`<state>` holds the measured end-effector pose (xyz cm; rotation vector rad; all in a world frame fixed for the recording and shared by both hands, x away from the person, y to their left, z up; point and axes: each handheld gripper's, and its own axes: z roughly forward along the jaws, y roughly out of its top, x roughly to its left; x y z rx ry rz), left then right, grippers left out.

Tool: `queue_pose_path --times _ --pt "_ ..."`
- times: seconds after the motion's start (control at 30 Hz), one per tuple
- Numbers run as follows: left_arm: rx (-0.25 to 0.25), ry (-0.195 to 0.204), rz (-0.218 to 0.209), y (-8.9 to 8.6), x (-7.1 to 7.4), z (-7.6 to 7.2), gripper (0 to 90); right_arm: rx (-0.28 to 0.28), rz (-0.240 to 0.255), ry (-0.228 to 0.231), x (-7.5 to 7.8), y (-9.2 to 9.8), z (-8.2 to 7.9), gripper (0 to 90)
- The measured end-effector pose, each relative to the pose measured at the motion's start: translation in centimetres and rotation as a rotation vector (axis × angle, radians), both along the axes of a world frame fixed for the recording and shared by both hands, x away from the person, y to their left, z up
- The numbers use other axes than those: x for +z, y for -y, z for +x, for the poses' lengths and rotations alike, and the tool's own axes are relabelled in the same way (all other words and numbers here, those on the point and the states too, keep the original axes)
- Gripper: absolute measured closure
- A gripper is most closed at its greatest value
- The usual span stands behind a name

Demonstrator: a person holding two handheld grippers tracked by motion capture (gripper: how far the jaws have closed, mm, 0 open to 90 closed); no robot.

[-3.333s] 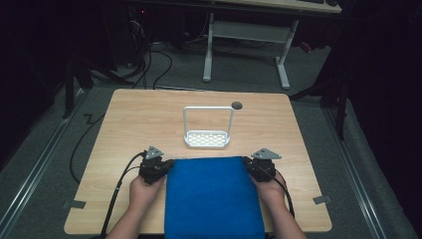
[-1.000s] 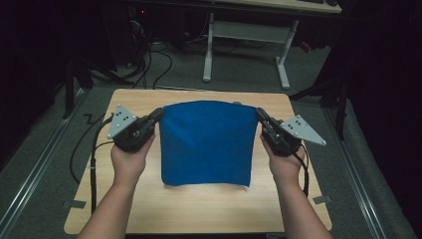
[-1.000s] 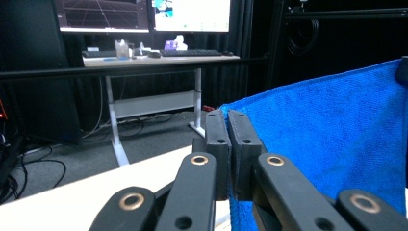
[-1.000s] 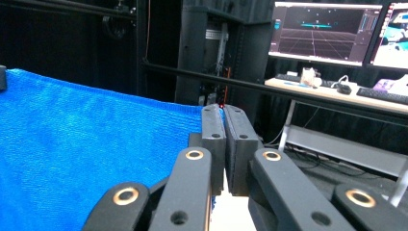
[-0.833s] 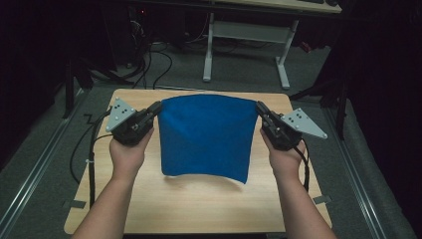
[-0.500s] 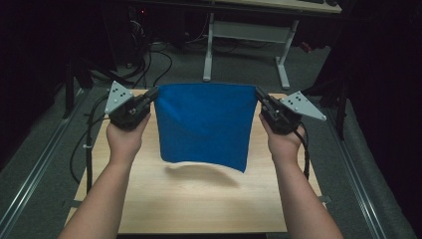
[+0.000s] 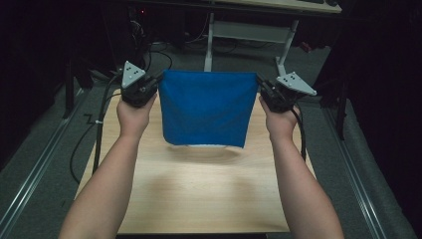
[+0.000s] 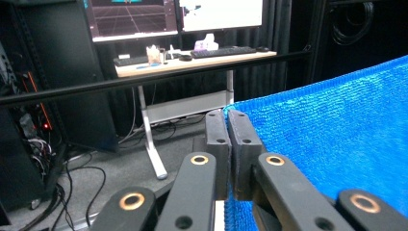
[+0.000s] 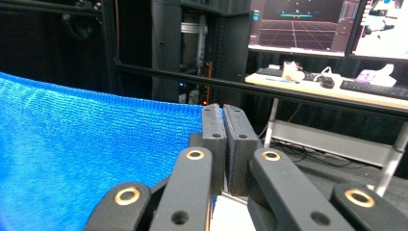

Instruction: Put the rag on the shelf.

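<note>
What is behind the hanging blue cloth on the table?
The blue cloth covers the far part of the table. A pale edge peeks below its hem; the rest is covered.

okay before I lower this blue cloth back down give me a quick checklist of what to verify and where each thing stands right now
1. Left gripper clamped on the blue cloth corner: ok, jaws shut on the hem.
2. Right gripper clamped on the other top corner: ok, jaws shut.
3. Top edge level and taut between the grippers: ok in the high view.
4. Cloth hanging clear of the table: ok, its shadow falls below the hem.
5. White object peeking under the bottom hem: cannot tell what it is or whether it blocks the landing spot.
</note>
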<state>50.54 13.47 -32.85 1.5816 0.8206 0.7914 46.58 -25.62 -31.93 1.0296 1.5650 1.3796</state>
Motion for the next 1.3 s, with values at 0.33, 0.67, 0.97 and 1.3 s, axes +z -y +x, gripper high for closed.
queue_pose_path --times 0.33,0.67,0.97,1.3 --pt "0.012 -0.142 0.05 0.6 -3.2 3.8 88.5 -0.029 -0.057 -0.096 -2.2 -0.2 4.2 89.2" --pt "-0.032 -0.294 0.098 0.4 -8.9 4.5 88.5 -0.02 -0.134 -0.22 -6.7 -0.6 5.8 89.2" --pt "-0.058 -0.333 0.071 0.2 -12.2 2.7 88.5 0.001 -0.13 -0.29 -10.5 -0.6 4.9 89.2" --pt "-0.09 -0.385 0.026 0.5 -14.6 1.4 88.5 0.022 -0.153 -0.328 -12.7 -1.0 3.2 89.2"
